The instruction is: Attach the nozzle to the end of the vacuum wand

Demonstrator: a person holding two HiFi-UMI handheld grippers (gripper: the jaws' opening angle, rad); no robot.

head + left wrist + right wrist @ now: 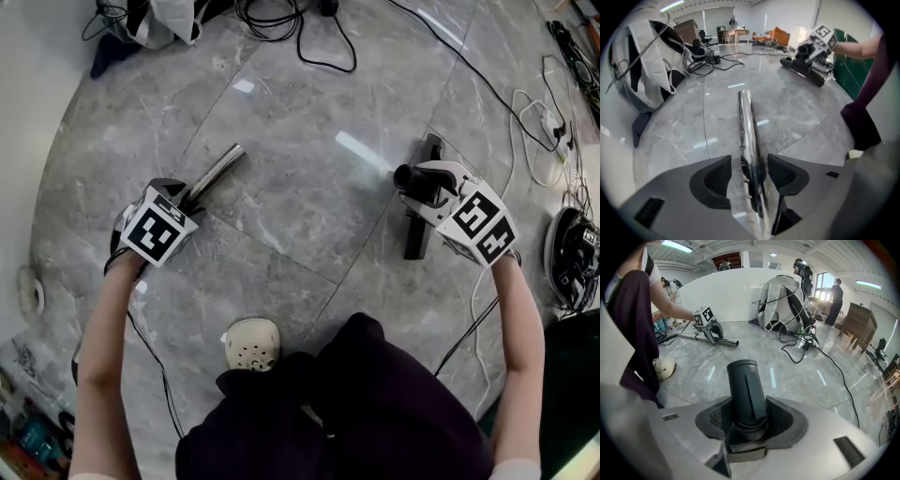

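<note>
The shiny metal vacuum wand (pixel 217 171) lies on the grey stone floor at the left. My left gripper (pixel 184 197) stands steeply over its near end. In the left gripper view the wand (pixel 746 122) runs between the black pads (pixel 717 177), with a gap showing on each side, so the gripper (pixel 749 176) is open around it. At the right, my right gripper (pixel 419 180) is shut on the round neck of the black nozzle (pixel 416 234), whose flat head rests on the floor. The right gripper view shows the dark neck (pixel 746 385) clamped between the pads.
Black cables (pixel 309 37) and a white-and-black bag (pixel 783 301) lie at the far side. White cords (pixel 548 122) and a dark round device (pixel 572 253) sit at the right. My pale shoe (pixel 251 343) is near the bottom. People stand far off in the room.
</note>
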